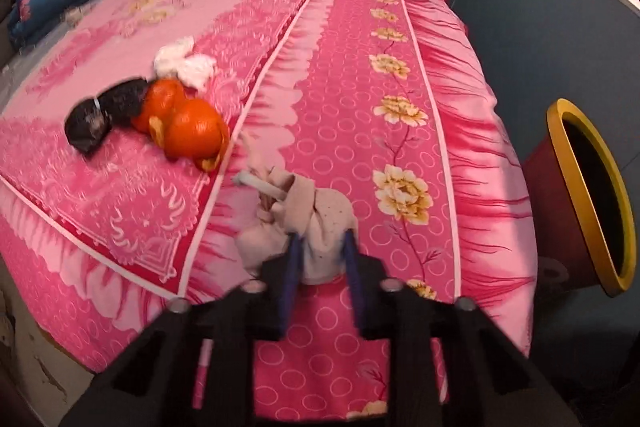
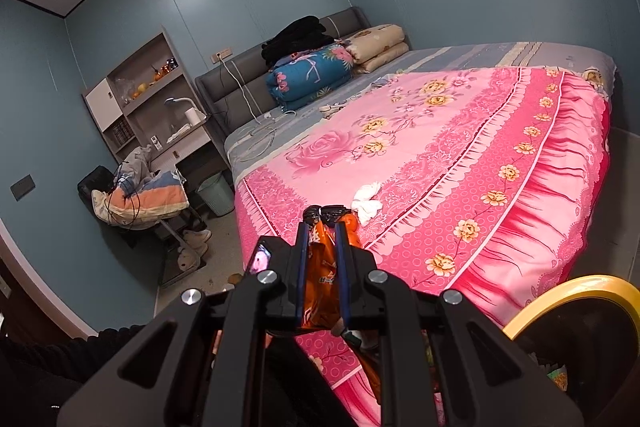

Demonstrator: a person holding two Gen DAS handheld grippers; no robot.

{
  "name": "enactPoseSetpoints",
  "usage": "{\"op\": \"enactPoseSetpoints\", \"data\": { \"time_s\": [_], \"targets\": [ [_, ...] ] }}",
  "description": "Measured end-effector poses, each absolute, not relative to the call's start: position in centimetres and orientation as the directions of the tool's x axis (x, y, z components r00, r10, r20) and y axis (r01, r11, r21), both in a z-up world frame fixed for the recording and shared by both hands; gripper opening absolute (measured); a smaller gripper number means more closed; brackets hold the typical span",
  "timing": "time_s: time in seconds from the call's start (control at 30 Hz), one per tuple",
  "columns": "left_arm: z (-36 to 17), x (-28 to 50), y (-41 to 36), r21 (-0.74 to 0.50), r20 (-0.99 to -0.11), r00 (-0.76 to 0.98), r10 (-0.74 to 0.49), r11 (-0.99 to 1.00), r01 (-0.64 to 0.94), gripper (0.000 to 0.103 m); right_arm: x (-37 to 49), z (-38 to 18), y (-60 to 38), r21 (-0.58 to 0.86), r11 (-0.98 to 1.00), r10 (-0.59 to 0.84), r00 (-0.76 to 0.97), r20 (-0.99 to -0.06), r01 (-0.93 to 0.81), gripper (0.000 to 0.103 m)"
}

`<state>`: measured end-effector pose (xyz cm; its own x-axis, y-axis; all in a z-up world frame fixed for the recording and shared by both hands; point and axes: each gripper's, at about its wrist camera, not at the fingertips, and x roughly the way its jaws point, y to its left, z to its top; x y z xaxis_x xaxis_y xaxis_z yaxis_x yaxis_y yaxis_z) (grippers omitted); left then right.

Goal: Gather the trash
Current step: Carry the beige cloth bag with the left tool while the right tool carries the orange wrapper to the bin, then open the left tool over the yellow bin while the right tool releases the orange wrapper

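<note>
Gripping a tied cloth bundle [image 1: 320, 227] in our left fingers [image 1: 298, 259] and an orange wrapper [image 2: 322, 267] in our right fingers [image 2: 340, 255], we still have orange peels [image 1: 180, 119], a tissue [image 1: 184, 63] and a dark wad [image 1: 106, 113] to clear into the bin [image 1: 592, 195].

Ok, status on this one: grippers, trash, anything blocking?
Left gripper shut on knotted beige bag. Right gripper shut on orange wrapper. Peels, tissue remain on bed. Bin unobstructed.

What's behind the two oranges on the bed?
Behind the oranges lies crumpled white tissue, and beside them a dark wrapped lump. What the oranges cover on the pink bedspread cannot be seen.
</note>
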<state>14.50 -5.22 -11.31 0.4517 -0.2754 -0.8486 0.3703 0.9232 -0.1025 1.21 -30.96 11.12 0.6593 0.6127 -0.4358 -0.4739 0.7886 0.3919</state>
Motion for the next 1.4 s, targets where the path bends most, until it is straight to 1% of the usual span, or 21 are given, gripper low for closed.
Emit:
{"op": "enactPoseSetpoints", "data": {
  "time_s": [0.1,0.2,0.4,0.53,0.67,0.8,0.9,1.0,1.23,1.33,1.4],
  "targets": [
    [-8.9,13.1,-5.7,-0.083,-0.812,0.499,-0.303,0.906,0.415,0.006,1.0,11.4,-31.4,0.396,0.786,0.616,0.665,-0.422,-0.475,0.013],
    [-5.8,11.6,-6.4,-0.076,-0.773,0.533,-0.344,0.884,0.461,0.006,0.2,12.3,-32.5,0.392,0.792,0.604,0.696,-0.388,-0.468,0.013],
    [-0.1,10.0,-8.8,-0.148,-0.695,0.539,-0.476,0.828,0.54,0.006,-2.1,14.4,-35.0,0.377,0.817,0.556,0.771,-0.31,-0.437,0.013],
    [1.9,9.0,-11.6,-0.18,-0.661,0.511,-0.549,0.778,0.602,0.006,-4.5,16.3,-37.7,0.355,0.872,0.439,0.861,-0.258,-0.338,0.013],
    [3.2,7.8,-15.0,-0.202,-0.64,0.473,-0.606,0.726,0.657,0.006,-5.9,16.9,-40.0,0.34,0.919,0.296,0.92,-0.258,-0.2,0.013],
    [3.4,6.7,-18.0,-0.213,-0.643,0.421,-0.64,0.677,0.704,0.007,-6.0,16.4,-42.4,0.377,0.918,0.239,0.928,-0.287,-0.12,0.013],
    [2.9,6.0,-20.6,-0.201,-0.671,0.377,-0.639,0.646,0.736,0.007,-6.1,15.7,-43.8,0.377,0.926,0.164,0.937,-0.308,-0.038,0.013],
    [2.1,5.4,-22.7,-0.216,-0.691,0.326,-0.645,0.614,0.759,0.007,-5.8,14.5,-46.1,0.413,0.91,0.111,0.939,-0.325,0.035,0.013],
    [0.2,4.0,-26.2,-0.239,-0.725,0.236,-0.648,0.557,0.796,0.008,-5.0,11.9,-50.0,0.47,0.875,0.064,0.934,-0.352,0.117,0.014],
    [-0.2,3.6,-26.9,-0.24,-0.729,0.22,-0.648,0.543,0.805,0.01,-4.7,11.1,-51.3,0.495,0.859,0.06,0.934,-0.352,0.131,0.018],
    [-0.5,3.6,-27.0,-0.249,-0.73,0.212,-0.65,0.541,0.803,0.01,-4.8,10.7,-51.9,0.496,0.853,0.03,0.933,-0.36,0.164,0.021]
  ]
}}
